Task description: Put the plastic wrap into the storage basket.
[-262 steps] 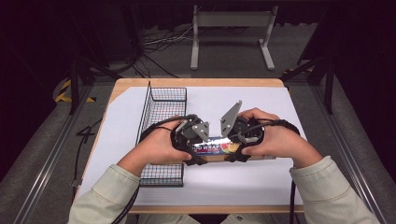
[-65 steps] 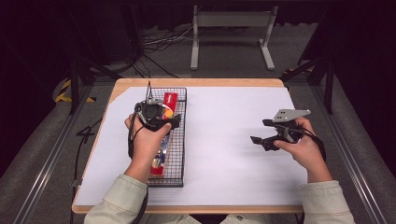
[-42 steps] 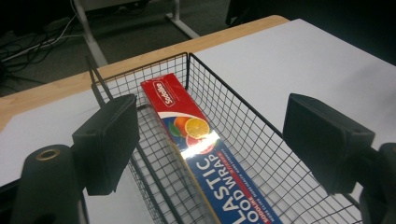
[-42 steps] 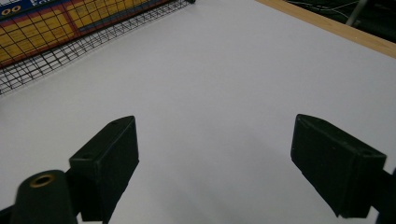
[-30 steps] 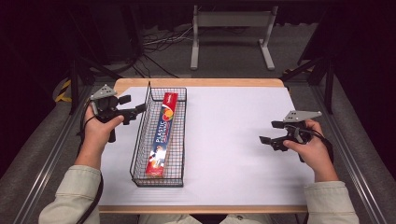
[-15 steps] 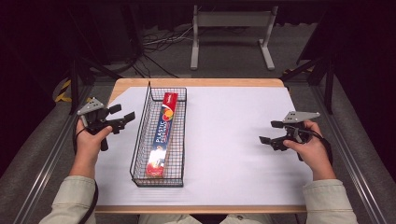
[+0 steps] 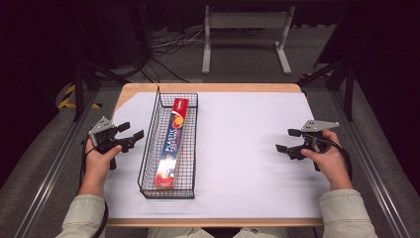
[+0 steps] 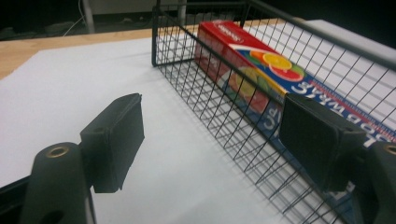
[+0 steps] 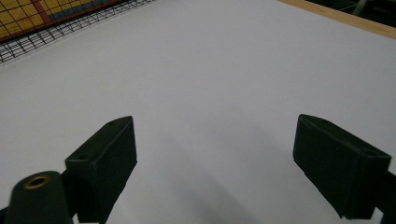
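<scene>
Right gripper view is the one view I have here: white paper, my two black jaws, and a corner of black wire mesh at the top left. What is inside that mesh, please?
Observer: The black wire basket holds a long red and blue plastic wrap box, lying flat along the basket's length.
Operator: Is the left gripper holding something?
Observer: No. The left gripper is open and holds nothing, beside the basket's outer long side.
Operator: And what is under the white paper?
Observer: A light wooden table; its edge shows beyond the large white paper sheet.
</scene>
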Tool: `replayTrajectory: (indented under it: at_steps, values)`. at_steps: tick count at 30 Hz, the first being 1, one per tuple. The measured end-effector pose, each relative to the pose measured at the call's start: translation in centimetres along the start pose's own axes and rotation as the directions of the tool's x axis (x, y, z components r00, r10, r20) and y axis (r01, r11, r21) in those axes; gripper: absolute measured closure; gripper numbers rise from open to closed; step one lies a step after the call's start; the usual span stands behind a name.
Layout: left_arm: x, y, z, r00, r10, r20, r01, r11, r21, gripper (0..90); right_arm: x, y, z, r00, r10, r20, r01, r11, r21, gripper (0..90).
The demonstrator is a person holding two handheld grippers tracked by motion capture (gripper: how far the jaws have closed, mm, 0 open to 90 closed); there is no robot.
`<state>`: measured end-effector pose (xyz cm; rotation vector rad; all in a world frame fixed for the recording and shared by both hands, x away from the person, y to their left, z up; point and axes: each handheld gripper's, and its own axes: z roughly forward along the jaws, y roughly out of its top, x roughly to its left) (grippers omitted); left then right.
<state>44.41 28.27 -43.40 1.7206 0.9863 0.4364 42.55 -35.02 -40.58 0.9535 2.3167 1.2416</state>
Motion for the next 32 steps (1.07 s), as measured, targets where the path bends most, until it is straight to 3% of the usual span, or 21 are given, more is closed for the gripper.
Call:
replayTrajectory:
  at_steps: [6, 11, 16, 23, 32]
  values:
    - [-0.1, -1.2, -0.2, 0.9992, 0.039, -0.010, -0.039, 0.9984, 0.041, 23.0, -0.3, -0.6, 0.3, 0.9997, 0.017, 0.017, -0.017, 0.999, -0.032, 14.9]
    - [-0.4, -2.0, -0.4, 0.9990, 0.046, -0.001, -0.045, 0.9958, 0.080, 22.2, -0.5, -1.6, 0.7, 0.9966, 0.041, 0.072, -0.037, 0.998, -0.057, 14.9]
    - [-0.2, -2.3, -0.7, 0.9987, 0.050, -0.009, -0.049, 0.9949, 0.088, 21.6, -0.6, -2.2, 1.0, 0.9926, 0.060, 0.106, -0.052, 0.996, -0.072, 14.9]
    - [-0.7, -2.5, -0.4, 0.9957, 0.092, -0.012, -0.089, 0.9881, 0.125, 21.1, -0.7, -2.6, 1.3, 0.9887, 0.063, 0.136, -0.056, 0.997, -0.055, 14.9]
    - [-0.6, -2.4, -0.5, 0.9970, 0.076, -0.015, -0.074, 0.9898, 0.122, 19.8, -0.9, -2.5, 0.8, 0.9860, 0.075, 0.149, -0.064, 0.995, -0.077, 14.9]
